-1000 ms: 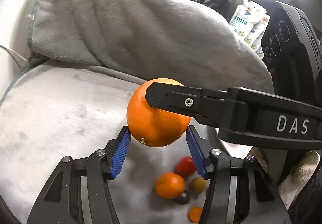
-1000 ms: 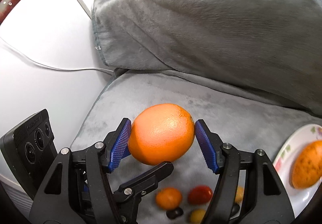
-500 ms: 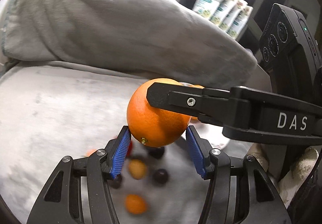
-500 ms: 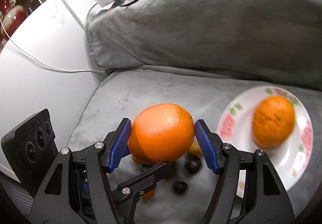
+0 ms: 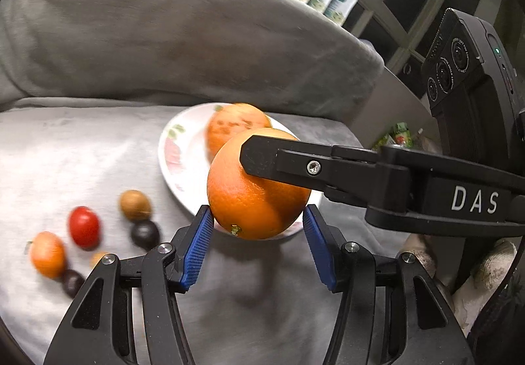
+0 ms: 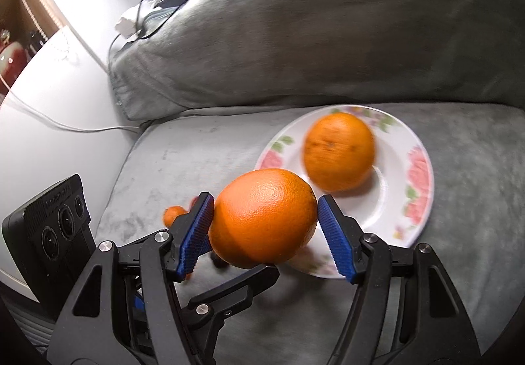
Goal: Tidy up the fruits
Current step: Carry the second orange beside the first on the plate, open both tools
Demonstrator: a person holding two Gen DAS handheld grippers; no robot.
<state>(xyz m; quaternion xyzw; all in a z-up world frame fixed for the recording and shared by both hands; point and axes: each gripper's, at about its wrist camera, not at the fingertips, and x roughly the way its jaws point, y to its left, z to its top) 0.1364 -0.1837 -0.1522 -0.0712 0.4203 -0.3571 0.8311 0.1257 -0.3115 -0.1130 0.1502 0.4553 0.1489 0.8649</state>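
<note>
**A:** Status on the fruit?

**B:** I've got the big orange [image 5: 249, 201] up in the air, over the near rim of the plate [image 6: 416, 168]. My R gripper [image 6: 262, 214] is clamped on it, blue pads on either side. My L gripper [image 5: 257, 224] comes in crosswise lower down, and its pads look pressed on the same fruit. So it's a 2-gripper hold.

**A:** Anything on the plate already?

**B:** Yes, 1 second orange [image 6: 338, 151] sits on the plate, toward the rim nearest the back pillow [image 5: 164, 36]. That one's done, imo.

**A:** And what's left?

**B:** First, the held one isn't set down yet. Then there's the small stuff loose on the cushion [image 5: 82, 151], toward its left edge, beside the plate and not on it. That's a red tomato [image 5: 83, 227], a small orange fruit [image 5: 47, 253], a brownish one [image 5: 134, 204] and 2 dark ones [image 5: 145, 233]. There's maybe another tiny orange bit, but it's too blurred to tell.

**A:** So how far along?

**B:** Approx. early-mid, I'd say: 1 placed, 1 about to be, and 5 or so small ones untouched. I can't tell if the small ones belong on this plate or elsewhere, since no other dish is in view.
</note>
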